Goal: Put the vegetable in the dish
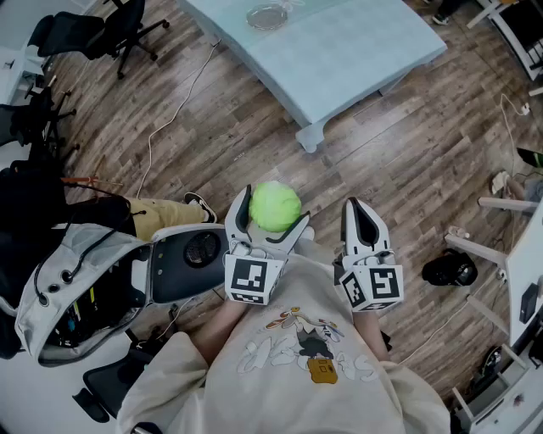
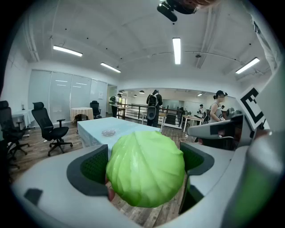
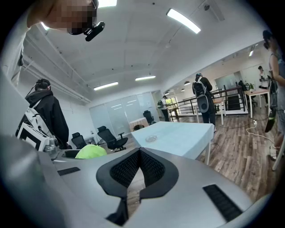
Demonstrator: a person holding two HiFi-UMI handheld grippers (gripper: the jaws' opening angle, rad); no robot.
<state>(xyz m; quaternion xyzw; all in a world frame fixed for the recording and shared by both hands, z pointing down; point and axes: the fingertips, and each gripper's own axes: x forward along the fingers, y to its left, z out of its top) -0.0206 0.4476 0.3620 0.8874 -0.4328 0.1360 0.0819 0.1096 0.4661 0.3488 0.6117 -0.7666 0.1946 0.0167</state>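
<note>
A round green cabbage [image 1: 277, 203] hangs in the air between the jaws of my left gripper [image 1: 273, 209], which is shut on it, jaws wide, close to the person's chest. In the left gripper view the cabbage [image 2: 146, 168] fills the gap between both dark pads [image 2: 91, 169]. My right gripper [image 1: 360, 212] is beside it, shut with nothing between its pads [image 3: 129, 169]. A clear glass dish [image 1: 268, 15] sits on the pale blue table [image 1: 356, 51] well ahead. The dish [image 2: 108, 132] looks small and distant in the left gripper view, and the dish [image 3: 151, 138] also appears in the right gripper view.
Wood floor lies between me and the table. Black office chairs [image 1: 110, 30] stand at the far left. An open grey bag [image 1: 68, 288] and a dark case [image 1: 188, 263] lie at my left. A black object [image 1: 451, 269] and white frames are at the right. A cable [image 1: 174, 106] runs across the floor. People stand in the background.
</note>
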